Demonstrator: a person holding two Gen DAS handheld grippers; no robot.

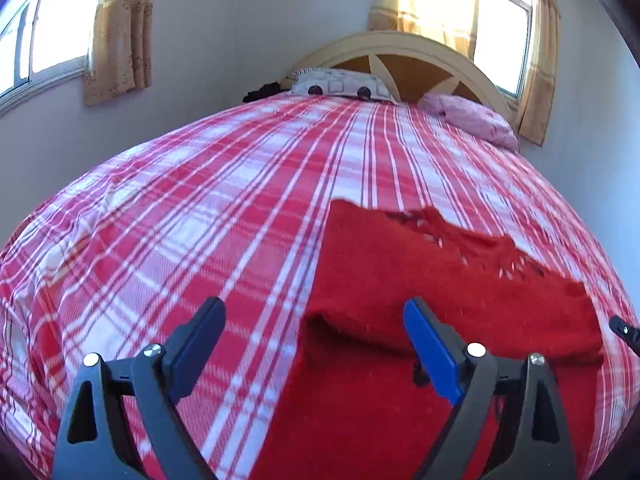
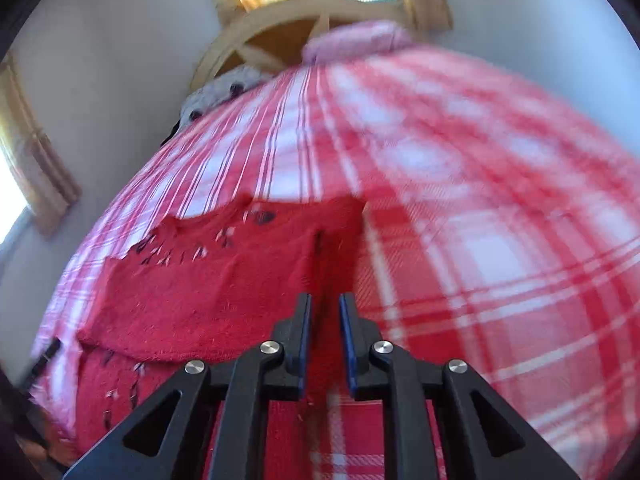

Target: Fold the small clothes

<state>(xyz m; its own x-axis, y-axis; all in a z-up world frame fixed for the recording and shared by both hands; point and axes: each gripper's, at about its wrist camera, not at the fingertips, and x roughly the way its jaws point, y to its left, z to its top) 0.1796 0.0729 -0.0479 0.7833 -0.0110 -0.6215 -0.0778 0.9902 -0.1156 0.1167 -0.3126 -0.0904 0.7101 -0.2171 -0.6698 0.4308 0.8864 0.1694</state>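
A red knitted garment (image 1: 448, 276) with a lacy edge lies on the plaid bed (image 1: 208, 200), its near part folded over into a thick fold. My left gripper (image 1: 316, 312) is open wide above the garment's left edge, holding nothing. In the right wrist view the same garment (image 2: 224, 280) lies left of centre. My right gripper (image 2: 325, 304) has its jaws close together with a narrow gap, over the garment's right edge; no cloth shows between the fingers. A tip of the right gripper shows in the left wrist view (image 1: 624, 330).
The bed has a red and white plaid cover (image 2: 480, 200). A patterned pillow (image 1: 340, 85) and a pink pillow (image 1: 476, 118) lie by the wooden headboard (image 1: 412, 54). Curtained windows (image 1: 504, 28) and walls flank the bed.
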